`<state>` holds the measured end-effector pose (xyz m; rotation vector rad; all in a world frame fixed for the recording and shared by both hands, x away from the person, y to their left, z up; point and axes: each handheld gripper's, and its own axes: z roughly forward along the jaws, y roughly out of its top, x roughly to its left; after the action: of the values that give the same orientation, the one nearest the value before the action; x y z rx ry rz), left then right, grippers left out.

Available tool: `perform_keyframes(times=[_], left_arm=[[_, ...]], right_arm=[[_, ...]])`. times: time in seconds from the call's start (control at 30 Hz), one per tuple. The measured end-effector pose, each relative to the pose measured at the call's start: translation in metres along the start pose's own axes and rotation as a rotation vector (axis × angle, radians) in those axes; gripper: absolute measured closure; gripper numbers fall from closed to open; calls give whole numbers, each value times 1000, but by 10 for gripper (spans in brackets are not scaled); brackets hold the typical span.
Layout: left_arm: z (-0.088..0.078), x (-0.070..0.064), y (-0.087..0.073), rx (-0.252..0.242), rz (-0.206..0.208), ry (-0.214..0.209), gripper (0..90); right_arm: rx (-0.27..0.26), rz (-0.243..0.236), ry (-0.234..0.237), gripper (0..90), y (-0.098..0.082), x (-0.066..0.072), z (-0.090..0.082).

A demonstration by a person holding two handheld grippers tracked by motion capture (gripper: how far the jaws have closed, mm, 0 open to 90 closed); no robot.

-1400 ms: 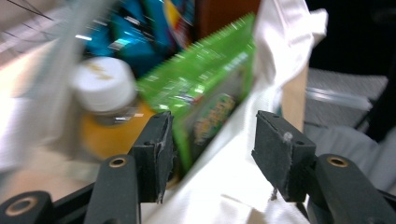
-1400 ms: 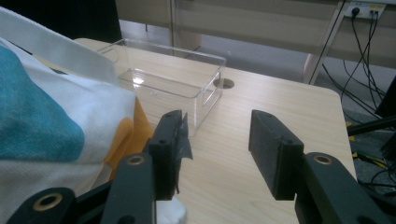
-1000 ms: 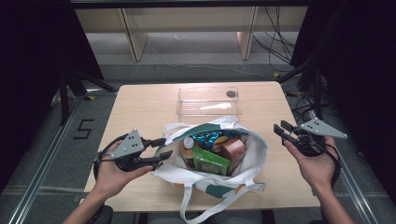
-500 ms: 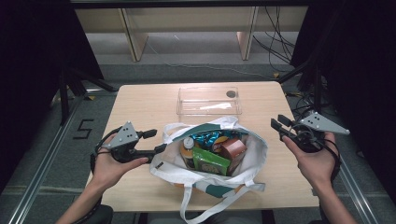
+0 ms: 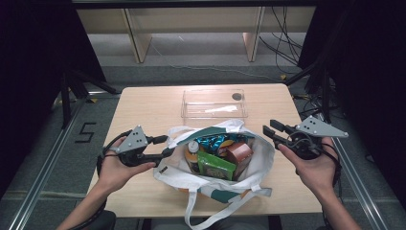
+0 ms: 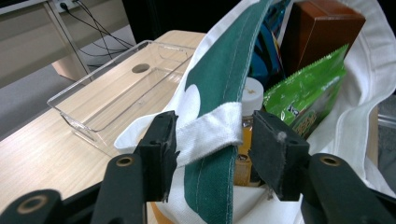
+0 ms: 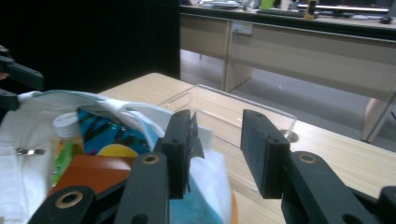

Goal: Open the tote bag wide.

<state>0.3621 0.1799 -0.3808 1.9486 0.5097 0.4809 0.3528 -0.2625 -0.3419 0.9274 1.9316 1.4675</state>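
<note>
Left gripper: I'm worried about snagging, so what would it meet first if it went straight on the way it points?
Probably the tote bag's white strap, which already lies between the left gripper's open jaws, with the green rim panel just behind it.

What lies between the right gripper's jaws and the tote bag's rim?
Nothing but a short strip of bare table: in the high view the right gripper, jaws apart and empty, stops just short of the tote bag.
</note>
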Motion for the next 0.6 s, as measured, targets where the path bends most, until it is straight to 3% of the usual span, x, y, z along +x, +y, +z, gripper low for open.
perform_keyframes(times=[0.17, 0.2, 0.3, 0.33, 0.43, 0.6], left_arm=[[3, 1, -1, 28, 22, -5, 520], [3, 2, -1, 27, 23, -7, 521], [4, 2, -1, 30, 24, -13, 544], [6, 3, -1, 36, 42, -26, 556], [8, 4, -2, 52, 48, -34, 580], [12, 6, -1, 63, 40, -36, 628]], right_arm=[[3, -19, 34, 622, 2, 5, 3], [27, -19, 64, 619, 2, 7, 4], [40, -27, 75, 620, 1, 8, 7], [70, -5, 91, 622, 1, 11, 6], [76, -31, 93, 631, 2, 10, 7], [59, -29, 112, 639, 3, 11, 7]])
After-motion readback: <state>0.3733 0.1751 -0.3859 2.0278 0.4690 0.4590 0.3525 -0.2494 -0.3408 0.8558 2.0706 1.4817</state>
